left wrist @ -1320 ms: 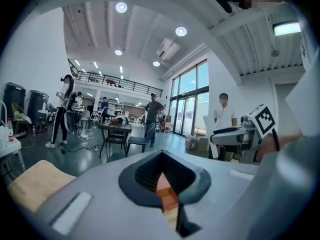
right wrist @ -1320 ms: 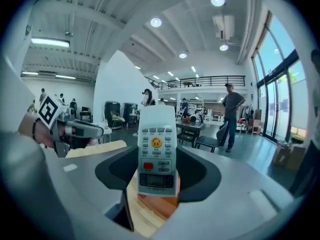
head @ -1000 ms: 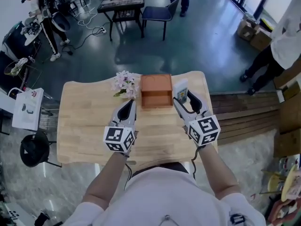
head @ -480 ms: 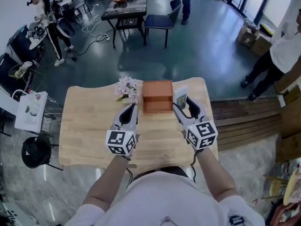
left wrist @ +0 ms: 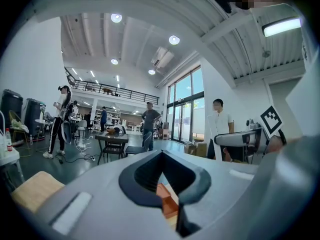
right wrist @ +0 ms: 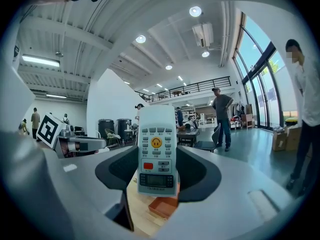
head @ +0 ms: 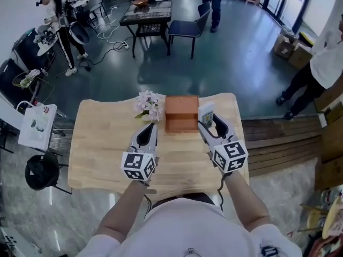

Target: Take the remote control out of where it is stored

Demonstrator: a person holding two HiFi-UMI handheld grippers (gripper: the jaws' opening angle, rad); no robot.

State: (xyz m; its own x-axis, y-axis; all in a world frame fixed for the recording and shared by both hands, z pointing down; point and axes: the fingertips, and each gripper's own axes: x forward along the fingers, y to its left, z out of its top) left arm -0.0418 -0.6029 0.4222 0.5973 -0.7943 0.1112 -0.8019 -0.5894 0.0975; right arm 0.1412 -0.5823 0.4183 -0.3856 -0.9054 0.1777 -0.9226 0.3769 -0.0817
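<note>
In the lower middle of the head view, two arms reach forward over a light wooden bench (head: pixel 102 143). The left hand-held gripper (head: pixel 146 128), left of centre, is clenched with nothing between its jaws; its own view shows the dark pads meeting in a narrow V. The right hand-held gripper (head: pixel 210 126), right of centre, is grasping the remote control (right wrist: pixel 157 151). In its own view the white remote stands upright between the jaws, buttons facing the camera, with a yellow button above a red one and a small display.

In the head view the remote is held above the bench, just right of an orange-brown wooden box (head: pixel 181 112) and outside it. A small bunch of pale pink flowers (head: pixel 147 103) lies just left of the box. Beyond the bench, at the top of the frame, a dark table (head: pixel 149 10) and a blue chair (head: pixel 188 24) stand on grey-blue floor, with people standing around the edges.
</note>
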